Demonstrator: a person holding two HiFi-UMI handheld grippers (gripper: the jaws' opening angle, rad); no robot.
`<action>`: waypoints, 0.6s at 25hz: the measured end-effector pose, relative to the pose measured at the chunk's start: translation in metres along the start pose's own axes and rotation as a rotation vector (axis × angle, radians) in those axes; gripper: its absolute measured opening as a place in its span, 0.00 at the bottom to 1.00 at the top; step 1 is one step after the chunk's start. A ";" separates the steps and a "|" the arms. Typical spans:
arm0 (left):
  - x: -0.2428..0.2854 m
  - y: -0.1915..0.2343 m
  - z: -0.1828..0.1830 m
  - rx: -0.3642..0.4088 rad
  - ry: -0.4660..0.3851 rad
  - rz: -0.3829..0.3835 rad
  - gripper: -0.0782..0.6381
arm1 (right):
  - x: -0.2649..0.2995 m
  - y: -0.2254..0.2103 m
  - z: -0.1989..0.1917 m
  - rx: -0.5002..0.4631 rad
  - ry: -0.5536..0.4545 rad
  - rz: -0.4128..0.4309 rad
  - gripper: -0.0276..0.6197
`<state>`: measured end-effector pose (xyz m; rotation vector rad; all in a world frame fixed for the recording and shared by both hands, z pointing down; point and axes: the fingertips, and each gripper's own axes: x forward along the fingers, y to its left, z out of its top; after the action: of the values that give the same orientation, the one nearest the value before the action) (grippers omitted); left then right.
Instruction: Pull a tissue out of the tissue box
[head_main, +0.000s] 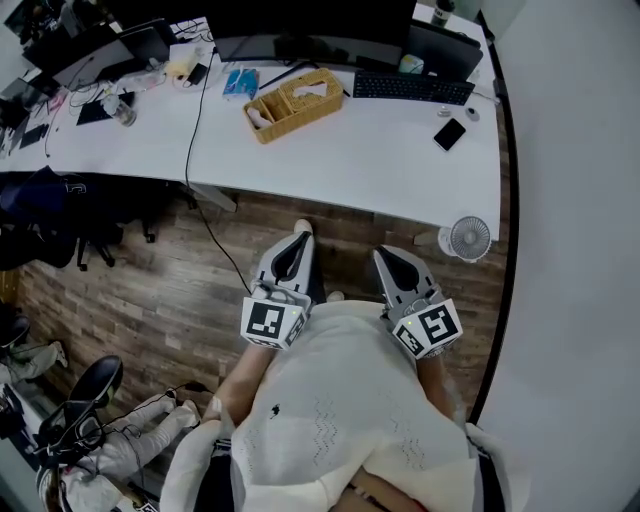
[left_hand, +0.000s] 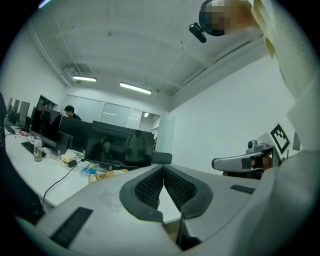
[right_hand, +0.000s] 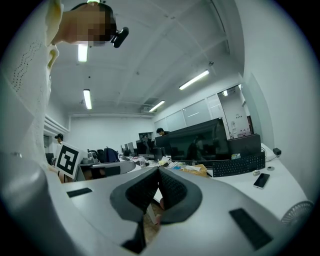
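Gripper views: L gripper, R gripper jaws clenched, empty; head view: tissue box on desk.

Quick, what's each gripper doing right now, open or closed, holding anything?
Left gripper: closed, jaws together, holding nothing.
Right gripper: closed, jaws together, holding nothing.
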<state>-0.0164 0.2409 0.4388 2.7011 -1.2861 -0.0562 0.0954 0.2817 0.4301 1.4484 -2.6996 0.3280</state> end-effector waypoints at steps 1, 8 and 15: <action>0.003 0.001 0.000 -0.001 -0.001 -0.004 0.13 | 0.003 -0.002 0.001 -0.001 -0.002 0.001 0.04; 0.029 0.018 -0.005 -0.007 0.013 -0.024 0.13 | 0.026 -0.010 0.001 -0.014 0.008 0.019 0.04; 0.066 0.048 0.004 -0.007 0.012 -0.028 0.13 | 0.062 -0.030 0.008 -0.090 0.046 -0.008 0.04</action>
<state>-0.0122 0.1597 0.4445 2.7091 -1.2430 -0.0471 0.0866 0.2132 0.4362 1.4091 -2.6359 0.2332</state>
